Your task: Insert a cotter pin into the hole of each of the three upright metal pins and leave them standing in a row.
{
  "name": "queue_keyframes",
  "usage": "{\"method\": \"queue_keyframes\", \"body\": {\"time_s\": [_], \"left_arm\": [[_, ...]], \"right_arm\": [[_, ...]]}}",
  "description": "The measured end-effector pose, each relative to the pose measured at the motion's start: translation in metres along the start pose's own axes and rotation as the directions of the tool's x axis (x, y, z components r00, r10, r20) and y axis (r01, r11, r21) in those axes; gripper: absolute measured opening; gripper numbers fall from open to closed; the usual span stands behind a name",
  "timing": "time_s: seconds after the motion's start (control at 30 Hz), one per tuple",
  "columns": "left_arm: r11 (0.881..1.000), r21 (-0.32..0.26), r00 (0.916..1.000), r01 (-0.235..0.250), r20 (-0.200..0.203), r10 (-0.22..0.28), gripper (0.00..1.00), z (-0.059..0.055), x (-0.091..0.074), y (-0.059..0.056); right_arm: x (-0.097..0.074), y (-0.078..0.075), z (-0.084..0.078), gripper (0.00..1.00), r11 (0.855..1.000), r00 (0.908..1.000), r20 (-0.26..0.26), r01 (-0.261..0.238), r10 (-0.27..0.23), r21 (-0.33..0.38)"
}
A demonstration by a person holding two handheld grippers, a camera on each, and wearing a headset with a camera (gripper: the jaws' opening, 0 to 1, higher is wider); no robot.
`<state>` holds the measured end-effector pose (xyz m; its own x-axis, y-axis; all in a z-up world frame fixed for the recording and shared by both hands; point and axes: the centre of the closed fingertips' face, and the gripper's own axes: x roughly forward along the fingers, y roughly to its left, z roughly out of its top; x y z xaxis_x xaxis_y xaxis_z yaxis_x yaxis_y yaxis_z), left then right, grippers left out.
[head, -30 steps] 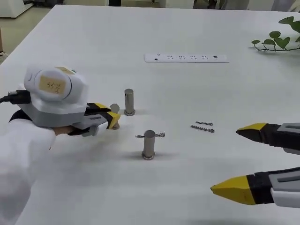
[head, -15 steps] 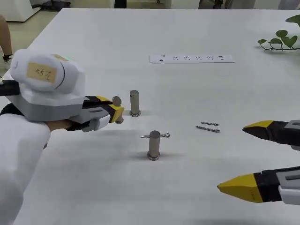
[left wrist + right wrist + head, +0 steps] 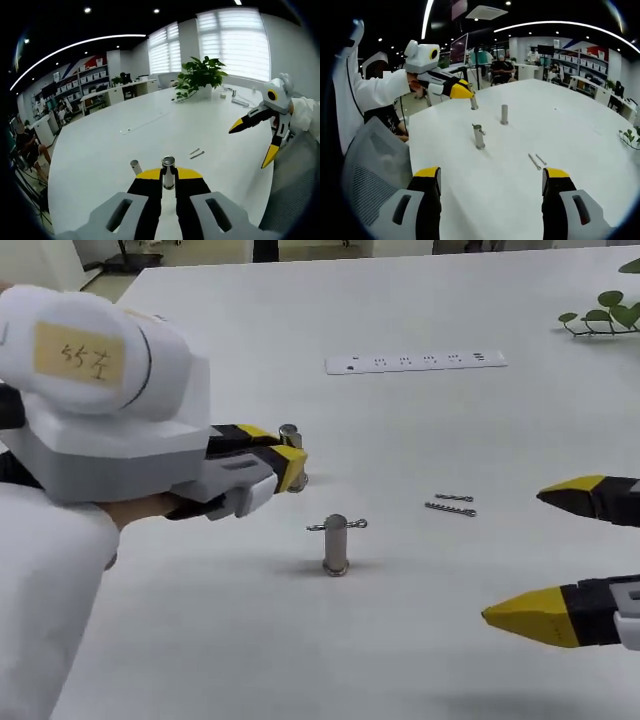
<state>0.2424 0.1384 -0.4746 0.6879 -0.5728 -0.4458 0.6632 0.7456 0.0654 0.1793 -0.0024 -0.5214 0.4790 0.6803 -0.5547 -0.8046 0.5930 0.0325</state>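
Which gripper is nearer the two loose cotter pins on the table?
Right. The right gripper hangs open just short of the loose cotter pins; the left gripper, farther off, is shut on a metal pin.

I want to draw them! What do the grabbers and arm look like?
The left gripper and right gripper have black jaws, pointy yellow tips and white-and-grey bodies. The left one wears a yellow handwritten label. The sleeve is white.

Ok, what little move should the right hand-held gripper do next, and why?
Probably lower the right hand-held gripper onto a loose cotter pin and pinch it. Its jaws are open and empty, while the left hand-held gripper grips a bare pin needing one.
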Motion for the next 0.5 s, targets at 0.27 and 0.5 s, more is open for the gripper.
{"method": "queue_keyframes", "body": {"time_s": [0.27,0.5], "left_arm": [[1.0,0.02,0.9997,0.011,-0.021,-0.011,0.05,-0.004,0.001,-0.041],[0.999,0.025,0.9983,0.031,-0.051,-0.029,0.05,-0.027,0.011,-0.058]], "right_arm": [[-0.006,-0.002,0.004,0.81,1.0,0.9995,0.027,0.013,-0.013,0.008],[-0.009,-0.004,0.004,0.81,1.0,0.9993,0.032,0.018,-0.018,0.008]]}}
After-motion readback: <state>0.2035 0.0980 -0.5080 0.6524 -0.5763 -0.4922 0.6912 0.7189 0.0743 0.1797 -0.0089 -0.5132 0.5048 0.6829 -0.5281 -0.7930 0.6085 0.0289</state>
